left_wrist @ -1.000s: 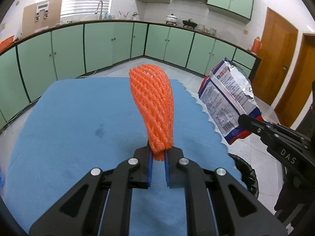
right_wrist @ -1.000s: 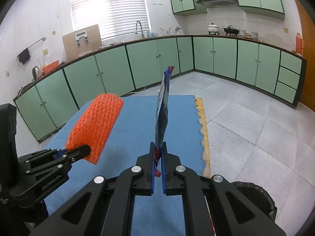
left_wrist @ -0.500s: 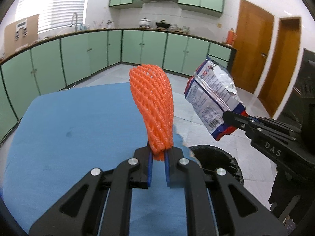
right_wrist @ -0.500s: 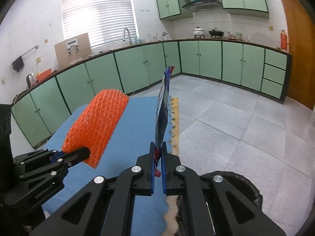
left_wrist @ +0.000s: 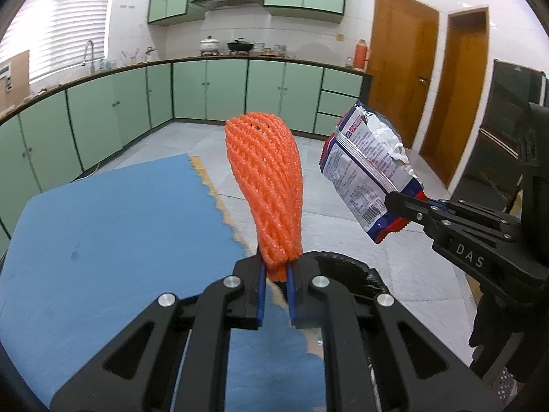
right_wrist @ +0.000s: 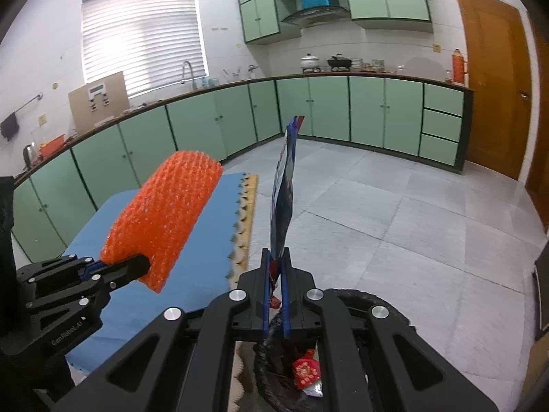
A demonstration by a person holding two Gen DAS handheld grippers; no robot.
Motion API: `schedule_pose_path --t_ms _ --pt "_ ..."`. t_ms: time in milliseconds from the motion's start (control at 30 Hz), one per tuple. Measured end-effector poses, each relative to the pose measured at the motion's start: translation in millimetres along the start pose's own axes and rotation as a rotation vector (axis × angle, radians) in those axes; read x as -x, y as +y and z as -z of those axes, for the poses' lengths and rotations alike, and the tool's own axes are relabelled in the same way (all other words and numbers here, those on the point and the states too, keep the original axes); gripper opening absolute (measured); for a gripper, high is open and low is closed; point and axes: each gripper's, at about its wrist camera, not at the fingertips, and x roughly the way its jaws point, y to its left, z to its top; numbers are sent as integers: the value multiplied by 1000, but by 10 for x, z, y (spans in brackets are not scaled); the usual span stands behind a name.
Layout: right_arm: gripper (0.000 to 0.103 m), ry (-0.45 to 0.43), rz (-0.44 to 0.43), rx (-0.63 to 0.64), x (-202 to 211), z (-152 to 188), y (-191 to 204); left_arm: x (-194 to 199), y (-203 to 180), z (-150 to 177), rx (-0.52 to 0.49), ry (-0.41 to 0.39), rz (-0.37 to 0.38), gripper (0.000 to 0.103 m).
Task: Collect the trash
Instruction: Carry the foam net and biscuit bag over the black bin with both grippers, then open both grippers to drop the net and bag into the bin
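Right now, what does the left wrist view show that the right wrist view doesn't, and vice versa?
Left wrist only: the printed face of the snack wrapper and a second brown door.
Right wrist only: the window blinds in full, a red packet already inside the black bin, and the wrapper edge-on.
Both: orange foam net in the left gripper, wrapper in the right gripper, blue mat, bin below.

The left tool (left_wrist: 275, 276) tilts forward and down, its blue pads clamped tight on a bunched orange end. To its right, the right tool (right_wrist: 275, 274) angles the same way, its jaws pinched nearly together on a thin edge.
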Motion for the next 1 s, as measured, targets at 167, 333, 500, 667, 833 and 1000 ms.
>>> schedule_pose_path --t_ms 167,333,500,667,833,1000 --pt "5 5 36 -22 59 62 -195 -142 -189 7 -27 16 41 8" --pt "5 23 85 -46 70 146 -418 -375 -422 82 -63 58 98 8" --pt "5 61 137 -77 42 301 -706 -670 -639 148 -106 116 148 9" --pt "5 118 177 -108 -71 521 -970 -1028 -806 225 -134 189 171 9" --pt "5 163 182 -141 -208 708 -1146 -1277 -860 339 -149 246 177 10" --pt "9 178 166 -161 -300 731 -1195 -1408 -869 310 -145 265 165 25"
